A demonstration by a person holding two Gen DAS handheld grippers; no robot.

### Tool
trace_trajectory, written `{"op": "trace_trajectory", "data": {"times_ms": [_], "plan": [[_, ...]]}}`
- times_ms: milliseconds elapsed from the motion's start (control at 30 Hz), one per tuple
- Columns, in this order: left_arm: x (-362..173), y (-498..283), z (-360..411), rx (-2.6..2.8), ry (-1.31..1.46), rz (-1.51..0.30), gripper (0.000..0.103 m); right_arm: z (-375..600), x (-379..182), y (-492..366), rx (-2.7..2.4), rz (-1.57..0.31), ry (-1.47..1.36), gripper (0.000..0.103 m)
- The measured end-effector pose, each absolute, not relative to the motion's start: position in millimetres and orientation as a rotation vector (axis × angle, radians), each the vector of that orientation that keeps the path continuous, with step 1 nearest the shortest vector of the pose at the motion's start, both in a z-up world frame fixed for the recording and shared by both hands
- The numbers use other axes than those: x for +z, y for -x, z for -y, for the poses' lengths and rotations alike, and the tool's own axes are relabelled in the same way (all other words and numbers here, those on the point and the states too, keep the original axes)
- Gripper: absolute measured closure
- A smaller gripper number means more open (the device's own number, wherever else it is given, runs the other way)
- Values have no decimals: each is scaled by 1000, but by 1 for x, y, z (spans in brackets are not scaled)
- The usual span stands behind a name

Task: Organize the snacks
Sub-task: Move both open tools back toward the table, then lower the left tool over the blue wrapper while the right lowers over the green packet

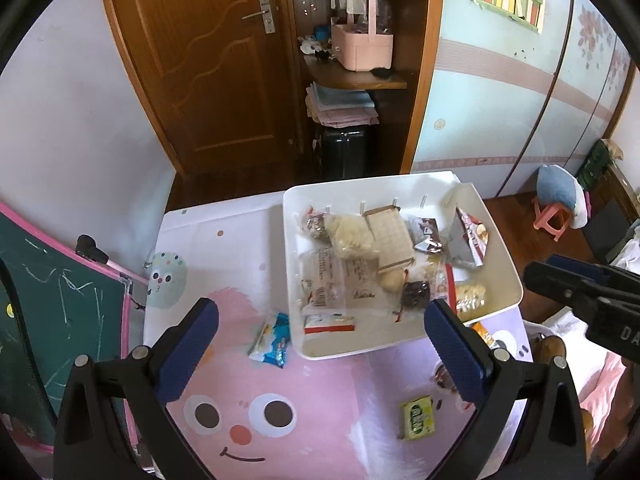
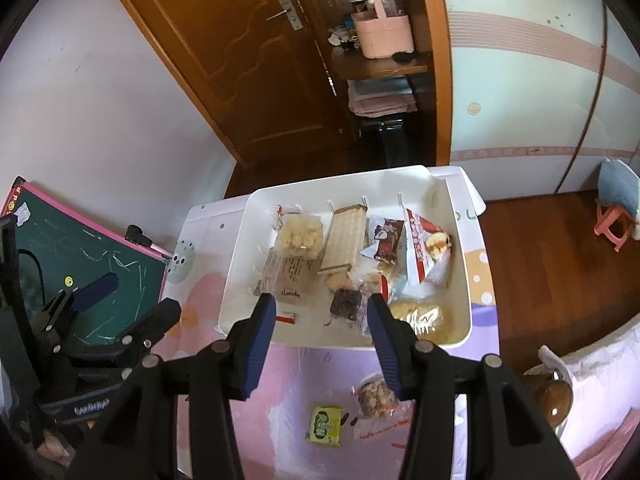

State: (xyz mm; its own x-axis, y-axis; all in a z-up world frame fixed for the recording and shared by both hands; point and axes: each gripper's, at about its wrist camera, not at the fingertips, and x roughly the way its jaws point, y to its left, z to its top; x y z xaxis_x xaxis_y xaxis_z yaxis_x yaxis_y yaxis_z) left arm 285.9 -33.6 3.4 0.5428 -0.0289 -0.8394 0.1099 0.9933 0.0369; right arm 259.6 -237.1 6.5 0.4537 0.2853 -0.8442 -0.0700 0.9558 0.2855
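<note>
A white tray (image 1: 504, 252) (image 2: 236, 276) on the cartoon-print table holds several wrapped snacks. Outside it lie a blue-white packet (image 1: 272, 340), a green packet (image 1: 417, 418) (image 2: 325, 424), a clear bag of brown cookies (image 2: 374, 398) and an orange packet (image 1: 484, 334) half hidden behind a finger. My left gripper (image 1: 320, 320) is open and empty, above the table near the tray's front edge. My right gripper (image 2: 322, 312) is open and empty, above the tray's front rim. Each gripper shows in the other's view: the right one (image 1: 580, 284), the left one (image 2: 120, 300).
A green chalkboard with pink frame (image 1: 60, 312) (image 2: 80, 240) leans at the table's left edge. A wooden door (image 1: 200, 60) and shelves with a pink basket (image 1: 360, 40) stand behind. A pink stool (image 1: 554, 220) stands on the floor to the right.
</note>
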Motion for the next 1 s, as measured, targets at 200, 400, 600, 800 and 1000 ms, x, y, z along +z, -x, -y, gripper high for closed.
{"op": "trace_trajectory", "data": {"times_ms": [200,400,600,800,1000], "plan": [[5,-284,0,-97,-71,-988,1,233,2,-242,168,-1068,-243,55],[-10,-291,-40,-95,-47,-1013,1,225,-9,-227,140,-1092,-252,55],[-53,-296,-70,-78,-41,-1092,1,215,-36,-212,142,-1140,-264,52],[-120,-299,-85,-80,-64,-1207,1,203,-90,-194,96,-1245,-258,51],[-178,-306,-83,-96,-88,-1307,1,194,-147,-179,64,-1368,-311,51]]}}
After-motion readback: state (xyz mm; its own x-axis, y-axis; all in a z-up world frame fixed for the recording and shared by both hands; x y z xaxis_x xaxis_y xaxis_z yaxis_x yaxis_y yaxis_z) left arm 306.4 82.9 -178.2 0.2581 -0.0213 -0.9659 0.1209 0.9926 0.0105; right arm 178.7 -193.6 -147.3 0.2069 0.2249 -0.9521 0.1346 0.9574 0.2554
